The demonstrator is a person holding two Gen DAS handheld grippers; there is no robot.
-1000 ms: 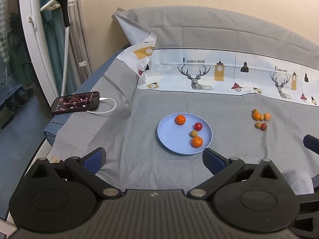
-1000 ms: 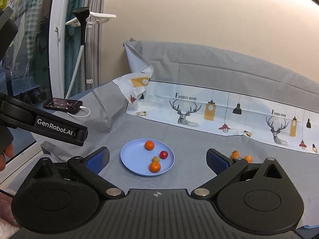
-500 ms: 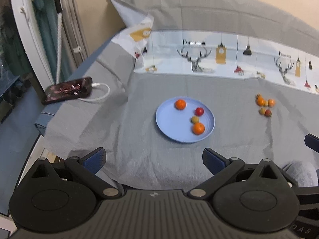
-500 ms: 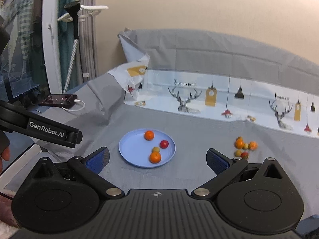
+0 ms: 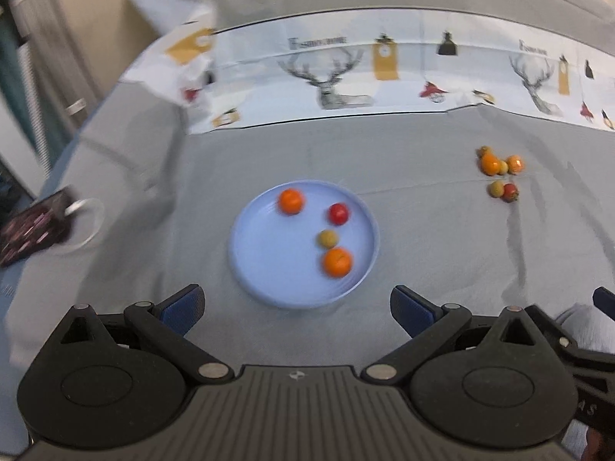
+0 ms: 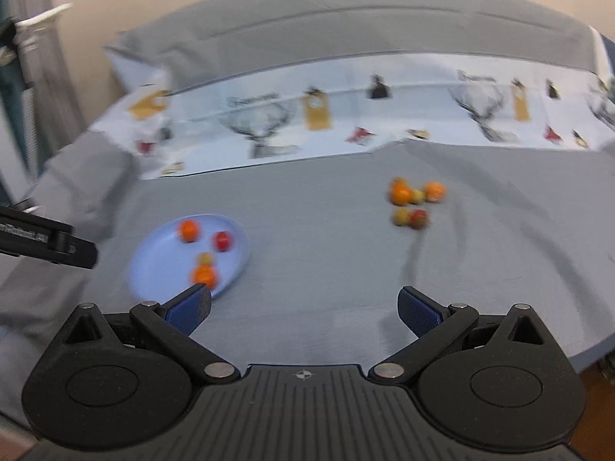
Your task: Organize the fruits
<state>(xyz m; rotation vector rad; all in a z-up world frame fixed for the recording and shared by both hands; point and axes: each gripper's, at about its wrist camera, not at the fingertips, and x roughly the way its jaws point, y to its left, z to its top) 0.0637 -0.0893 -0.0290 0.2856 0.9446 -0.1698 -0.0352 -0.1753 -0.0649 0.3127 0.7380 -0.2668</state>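
Fruits [image 6: 413, 201] lie clustered toward the cloth's [image 6: 326, 269] right edge, four already on the plate [image 5: 269, 261]. Our grippers, left [image 5: 296, 307] and right [image 6: 303, 305], gape wide, empty; a hasty pinch could roll them off.

Seemingly bare cloth [image 6: 326, 253] between plate [image 6: 153, 261], fruit cluster [image 6: 413, 201]

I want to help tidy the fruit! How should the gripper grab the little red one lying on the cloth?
Probably from above, with the right gripper open. The red fruit is small and round, and a yellow-green fruit touches its left side. So set the fingers on its near and far sides, around its middle, rather than left and right.
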